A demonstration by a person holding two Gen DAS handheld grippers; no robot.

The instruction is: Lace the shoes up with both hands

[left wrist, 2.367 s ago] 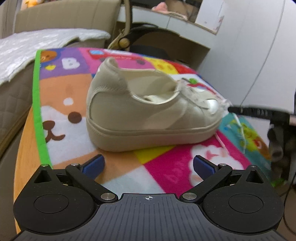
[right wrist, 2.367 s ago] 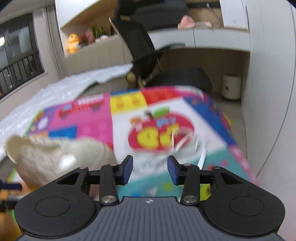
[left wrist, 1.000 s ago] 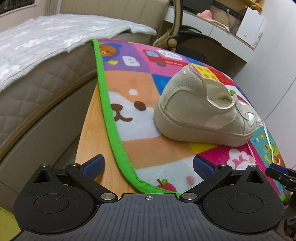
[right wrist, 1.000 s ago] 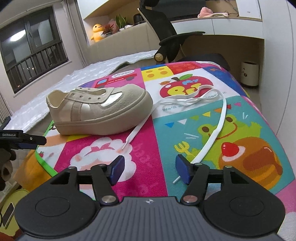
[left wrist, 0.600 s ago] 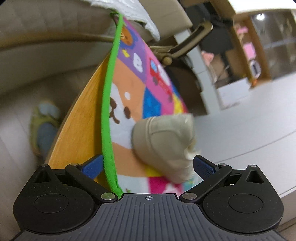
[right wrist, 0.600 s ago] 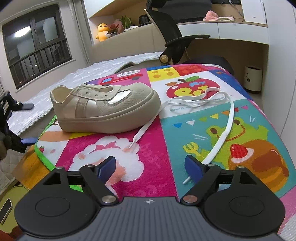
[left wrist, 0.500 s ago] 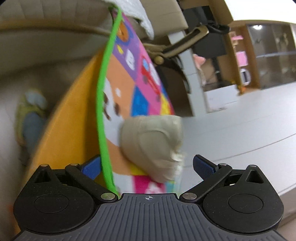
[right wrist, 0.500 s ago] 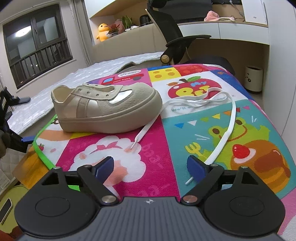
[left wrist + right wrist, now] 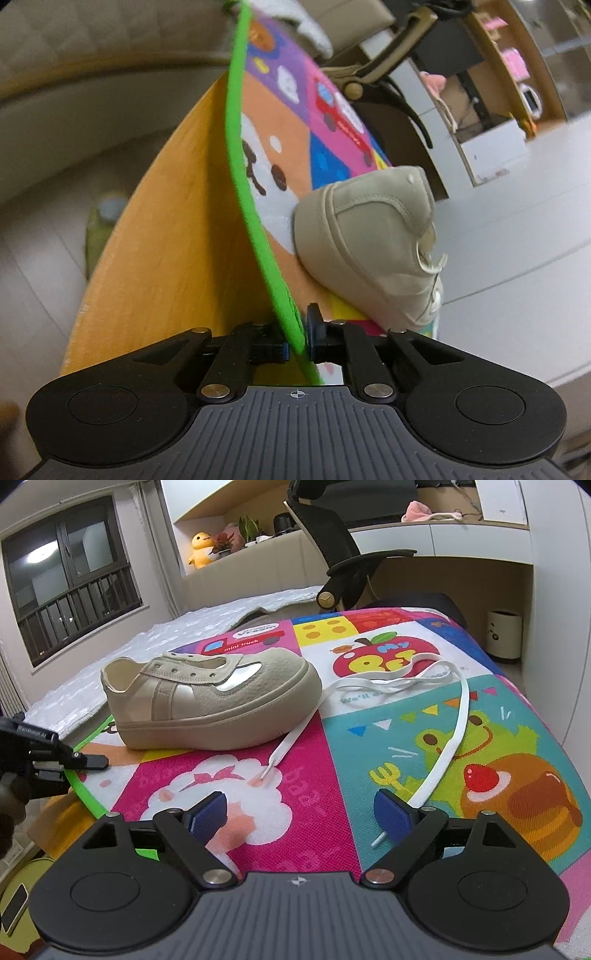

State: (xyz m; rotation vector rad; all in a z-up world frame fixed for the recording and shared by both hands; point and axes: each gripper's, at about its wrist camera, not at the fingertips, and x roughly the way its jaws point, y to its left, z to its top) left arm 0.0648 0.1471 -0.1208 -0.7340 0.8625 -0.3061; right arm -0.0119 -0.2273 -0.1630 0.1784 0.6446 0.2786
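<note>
Since a second ago the left tongs (image 9: 297, 334) rolled and are closing on the mat's green edge (image 9: 251, 206); right tongs (image 9: 301, 810) gape empty. Limp, light lace (image 9: 448, 746): pinch its stiff tip

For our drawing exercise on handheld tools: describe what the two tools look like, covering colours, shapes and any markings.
Both match. The right tool has a black ribbed body with a small crosshair mark, two round black discs at its sides, black link arms on silver pins, and blue pads on the fingers. The left tool is built the same; from the right wrist view its side carries small white lettering, too blurred to read. No cables or sleeves show.
</note>
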